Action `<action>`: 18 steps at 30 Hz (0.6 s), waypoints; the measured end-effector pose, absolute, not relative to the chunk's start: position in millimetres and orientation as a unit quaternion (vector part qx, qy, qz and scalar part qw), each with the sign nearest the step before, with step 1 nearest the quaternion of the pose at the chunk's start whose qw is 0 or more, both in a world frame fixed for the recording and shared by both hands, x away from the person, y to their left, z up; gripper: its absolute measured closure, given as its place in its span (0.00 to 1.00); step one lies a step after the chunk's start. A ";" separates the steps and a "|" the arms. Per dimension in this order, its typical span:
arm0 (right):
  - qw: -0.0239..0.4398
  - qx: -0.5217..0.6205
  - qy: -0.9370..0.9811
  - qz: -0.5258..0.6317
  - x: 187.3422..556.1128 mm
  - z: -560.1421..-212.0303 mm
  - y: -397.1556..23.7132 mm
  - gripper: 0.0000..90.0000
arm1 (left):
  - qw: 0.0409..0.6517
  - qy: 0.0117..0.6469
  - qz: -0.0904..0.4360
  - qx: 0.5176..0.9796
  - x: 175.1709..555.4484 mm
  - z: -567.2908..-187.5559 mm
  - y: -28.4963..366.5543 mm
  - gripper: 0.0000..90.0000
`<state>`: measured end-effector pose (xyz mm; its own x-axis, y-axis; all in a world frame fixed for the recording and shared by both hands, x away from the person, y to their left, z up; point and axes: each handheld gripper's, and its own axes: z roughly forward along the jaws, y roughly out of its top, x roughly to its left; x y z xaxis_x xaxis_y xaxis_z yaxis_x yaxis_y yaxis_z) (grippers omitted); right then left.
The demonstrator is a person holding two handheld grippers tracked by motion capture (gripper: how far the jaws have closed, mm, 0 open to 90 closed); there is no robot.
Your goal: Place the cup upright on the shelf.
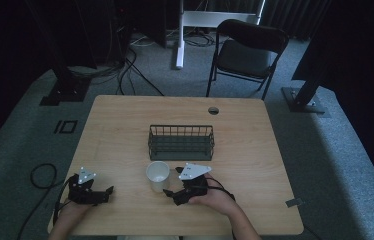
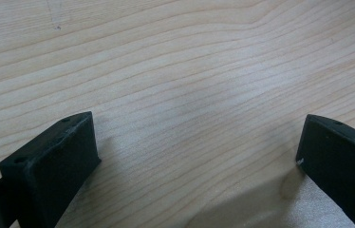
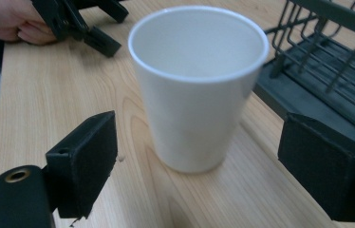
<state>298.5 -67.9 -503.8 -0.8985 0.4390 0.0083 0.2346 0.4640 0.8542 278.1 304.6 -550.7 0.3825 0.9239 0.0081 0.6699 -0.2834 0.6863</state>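
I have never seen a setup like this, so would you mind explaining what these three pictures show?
A person sits at a wooden table holding a two-jaw gripper in each hand. The high view looks down from above: the left gripper rests near the table's near edge, the right gripper sits just beside a white cup, and a dark wire basket stands behind the cup. The other two pictures come from cameras riding on the grippers. The left gripper view sees bare wood between open jaws. The right gripper view shows the upright cup ahead of open jaws. Nothing is held.

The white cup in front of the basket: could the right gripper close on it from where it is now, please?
Probably yes. The right gripper has its jaws open wider than the white cup, which stands upright just ahead with bare table between. The wire basket sits beside it, apart.
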 end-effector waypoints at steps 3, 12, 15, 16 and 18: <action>0.109 0.194 0.851 0.476 300.1 -504.3 -61.5 0.14 | 0.305 0.515 0.208 0.774 278.1 -550.7 304.6 0.00; 0.105 0.186 0.851 0.480 305.9 -506.1 -48.5 0.15 | 0.305 0.515 0.208 0.774 278.1 -550.6 304.6 0.00; 0.106 0.184 0.852 0.479 308.7 -506.8 -41.5 0.15 | 0.305 0.515 0.208 0.774 278.1 -550.6 304.6 0.00; 0.106 0.184 0.852 0.479 308.7 -506.8 -41.5 0.15 | 0.305 0.515 0.208 0.774 278.1 -550.6 304.6 0.00; 0.103 0.185 0.850 0.482 311.5 -508.3 -37.0 0.15 | 0.305 0.515 0.208 0.774 278.1 -550.6 304.6 0.00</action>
